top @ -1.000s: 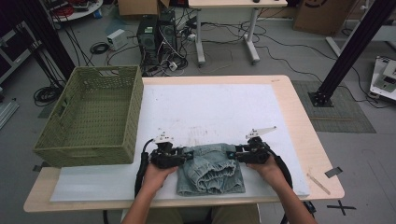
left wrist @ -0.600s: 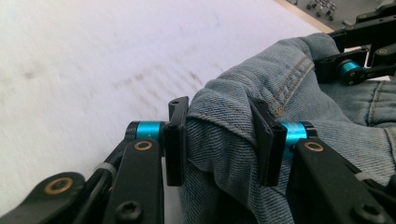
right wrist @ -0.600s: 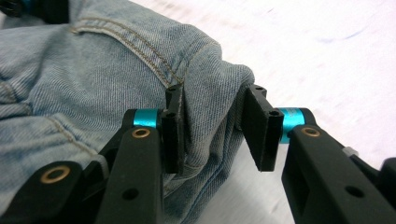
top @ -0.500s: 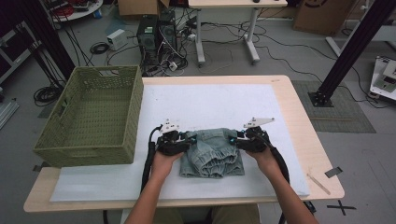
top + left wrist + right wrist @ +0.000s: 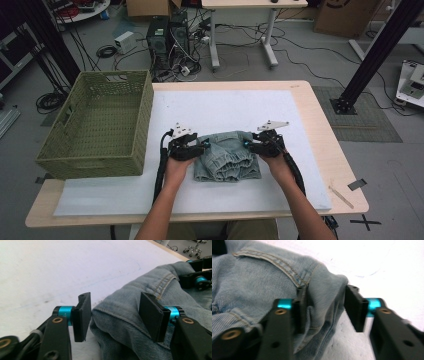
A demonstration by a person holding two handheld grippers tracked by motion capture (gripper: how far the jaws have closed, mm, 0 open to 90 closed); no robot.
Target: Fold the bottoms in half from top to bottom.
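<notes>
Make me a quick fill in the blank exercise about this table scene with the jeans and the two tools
1. The folded jeans are made of light blue ____.
2. The green basket stands to the ____ of the jeans in the high view.
3. The jeans lie on a ____ mat that covers the table.
4. The left tool has its jaws ____, with a fold of the jeans between them.

Missing words: denim; left; white; open

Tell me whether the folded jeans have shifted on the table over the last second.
Yes. The folded jeans slid away from the table's near edge, and their far edge now lies about level with the basket's front wall.
</notes>
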